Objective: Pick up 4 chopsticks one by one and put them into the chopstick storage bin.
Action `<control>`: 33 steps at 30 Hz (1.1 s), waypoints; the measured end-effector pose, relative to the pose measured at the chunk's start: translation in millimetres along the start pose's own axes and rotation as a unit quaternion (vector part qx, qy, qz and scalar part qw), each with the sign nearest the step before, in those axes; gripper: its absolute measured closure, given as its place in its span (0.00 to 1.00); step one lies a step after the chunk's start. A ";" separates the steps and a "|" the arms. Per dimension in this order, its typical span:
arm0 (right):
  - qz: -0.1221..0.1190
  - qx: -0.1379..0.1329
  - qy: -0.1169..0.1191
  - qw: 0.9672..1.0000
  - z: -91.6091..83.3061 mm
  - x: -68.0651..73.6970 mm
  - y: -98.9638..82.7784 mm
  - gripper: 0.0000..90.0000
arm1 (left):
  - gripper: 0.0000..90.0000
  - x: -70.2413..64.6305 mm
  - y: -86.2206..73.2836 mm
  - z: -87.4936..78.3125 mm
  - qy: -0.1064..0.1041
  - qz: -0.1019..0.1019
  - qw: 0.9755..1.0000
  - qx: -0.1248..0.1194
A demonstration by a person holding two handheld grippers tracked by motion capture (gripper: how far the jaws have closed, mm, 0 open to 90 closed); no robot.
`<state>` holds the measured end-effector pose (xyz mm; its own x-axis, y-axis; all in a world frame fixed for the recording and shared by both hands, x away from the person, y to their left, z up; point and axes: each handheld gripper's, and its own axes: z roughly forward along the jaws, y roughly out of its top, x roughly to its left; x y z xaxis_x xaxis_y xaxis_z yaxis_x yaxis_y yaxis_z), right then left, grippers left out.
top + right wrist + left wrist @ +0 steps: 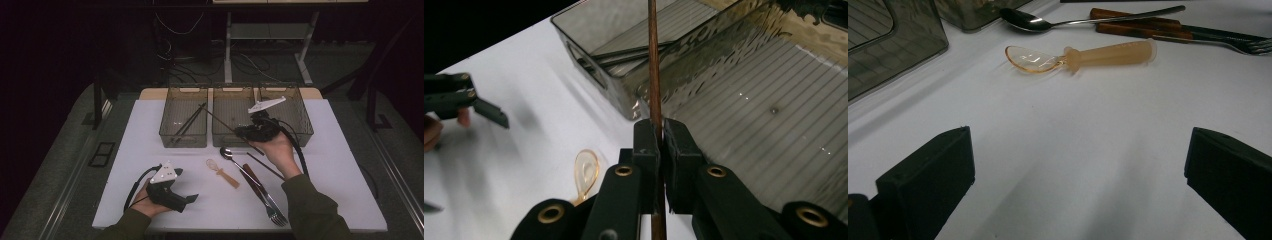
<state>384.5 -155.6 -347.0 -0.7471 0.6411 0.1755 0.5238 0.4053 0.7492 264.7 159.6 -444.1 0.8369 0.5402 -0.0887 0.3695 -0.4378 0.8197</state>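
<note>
My right gripper [248, 131] is shut on a thin brown chopstick [220, 120] and holds it above the front edge of the middle bin [232, 89]. In the right gripper view the chopstick [653, 60] runs straight up between the pressed jaws [662, 135], towards the left bin [624, 50], where a pair of dark chopsticks lies. My left gripper [187, 185] rests low at the table's front left, open with nothing between its jaws [1080, 150]. It faces a clear amber plastic spoon [1083, 55].
Three smoky translucent bins stand in a row at the back; the right bin [300, 100] is partly behind my right hand. On the white table lie a metal spoon [227, 152], a wooden-handled knife [255, 177], a fork [275, 212] and another chopstick [265, 165].
</note>
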 end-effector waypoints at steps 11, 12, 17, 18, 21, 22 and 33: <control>0.017 -0.009 -0.014 1.000 24.8 0.9 34.7 0.94 | 0.00 -1.8 0.7 1.4 -0.004 0.004 1.000 -0.003; 0.020 -0.007 -0.014 1.000 26.8 2.2 38.5 0.95 | 0.00 -1.7 0.9 1.3 -0.006 0.005 1.000 -0.003; 0.017 -0.005 -0.026 1.000 39.2 7.5 55.5 0.95 | 0.00 -2.3 1.5 1.2 -0.007 0.009 1.000 -0.001; 0.018 -0.007 -0.027 0.999 41.9 8.5 58.7 0.94 | 0.00 -2.7 1.5 1.4 -0.006 0.009 1.000 -0.002; 0.020 -0.008 -0.029 0.999 51.6 11.6 67.9 0.94 | 0.00 -2.5 1.7 1.5 -0.007 0.013 1.000 -0.003; 0.021 -0.006 -0.031 0.999 55.2 12.7 70.9 0.94 | 0.00 -2.7 1.6 1.8 -0.007 0.013 1.000 -0.004; 0.038 0.029 -0.068 0.997 103.4 15.5 97.9 0.94 | 0.00 -4.8 2.3 3.2 -0.016 0.014 1.000 -0.006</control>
<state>466.4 -38.6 -336.9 -0.6442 0.7519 0.1401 0.6027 0.3863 0.6983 262.9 153.7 -443.6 0.8595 0.5043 -0.0828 0.3401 -0.4436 0.8292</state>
